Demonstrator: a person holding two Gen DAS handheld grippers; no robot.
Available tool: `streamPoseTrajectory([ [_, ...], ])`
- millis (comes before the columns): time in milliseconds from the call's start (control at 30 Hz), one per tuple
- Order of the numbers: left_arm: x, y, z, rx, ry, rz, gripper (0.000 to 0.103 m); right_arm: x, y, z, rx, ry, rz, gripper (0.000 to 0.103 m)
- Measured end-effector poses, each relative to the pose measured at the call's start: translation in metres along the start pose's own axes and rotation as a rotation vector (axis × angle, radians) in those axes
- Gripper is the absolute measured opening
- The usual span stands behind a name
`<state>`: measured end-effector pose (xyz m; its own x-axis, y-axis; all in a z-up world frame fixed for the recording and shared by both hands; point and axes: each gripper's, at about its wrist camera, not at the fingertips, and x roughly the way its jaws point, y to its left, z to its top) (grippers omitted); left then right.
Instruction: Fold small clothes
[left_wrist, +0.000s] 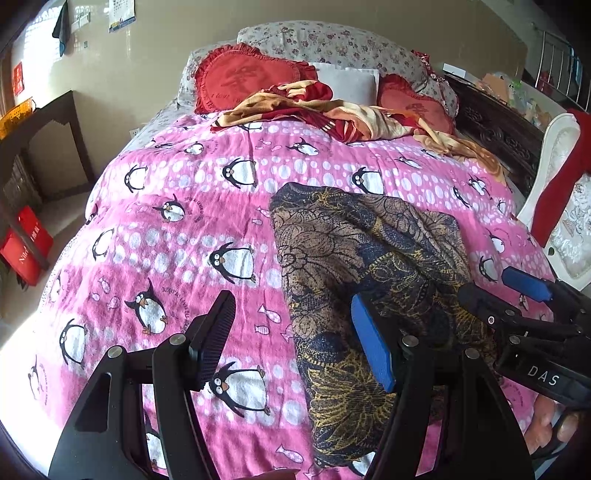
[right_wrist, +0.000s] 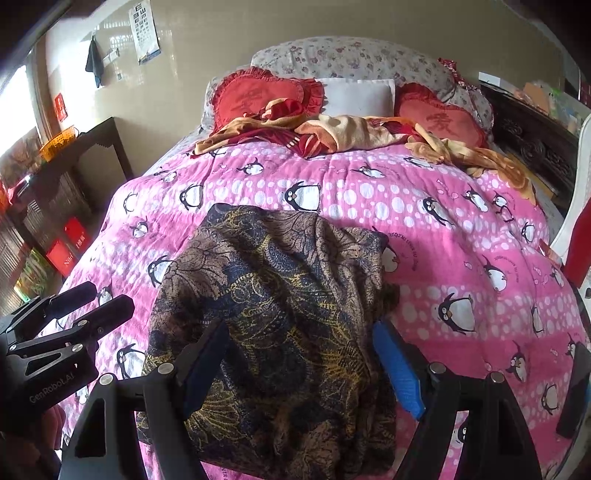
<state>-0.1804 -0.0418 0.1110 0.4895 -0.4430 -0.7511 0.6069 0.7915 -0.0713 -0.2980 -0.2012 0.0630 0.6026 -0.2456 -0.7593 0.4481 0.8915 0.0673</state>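
A dark brown, navy and gold patterned garment (left_wrist: 354, 266) lies rumpled on the pink penguin quilt (left_wrist: 177, 206); it also shows in the right wrist view (right_wrist: 280, 295). My left gripper (left_wrist: 295, 339) is open and empty, hovering over the garment's left edge. My right gripper (right_wrist: 303, 365) is open and empty, straddling the garment's near part from above. The right gripper also shows at the right of the left wrist view (left_wrist: 498, 291). The left gripper shows at the left of the right wrist view (right_wrist: 92, 302).
Red heart pillows (left_wrist: 243, 77), a white pillow (left_wrist: 351, 83) and a red-and-tan blanket (left_wrist: 332, 114) lie at the bed's head. A dark side table (left_wrist: 48, 129) and red bags (left_wrist: 26, 247) stand left. A carved dark cabinet (left_wrist: 498, 129) and white chair (left_wrist: 554, 177) stand right.
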Motion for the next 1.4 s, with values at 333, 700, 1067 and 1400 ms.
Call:
streamPoseTrajectory([
  [333,0.003,0.0,-0.001,-0.001,0.008,0.0,0.066,0.005,0.0,-0.002,0.003,0.014,0.001,0.078],
  [700,0.006,-0.002,-0.002,0.0,0.011,0.003,0.066,0.009,0.001,-0.003,0.001,0.027,0.003,0.078],
  [1067,0.011,-0.003,-0.003,-0.001,0.019,0.003,0.066,0.015,0.004,-0.004,-0.001,0.042,0.01,0.078],
  [1400,0.017,0.001,-0.002,-0.004,0.029,0.0,0.066,0.024,0.005,-0.006,0.0,0.063,0.012,0.078],
])
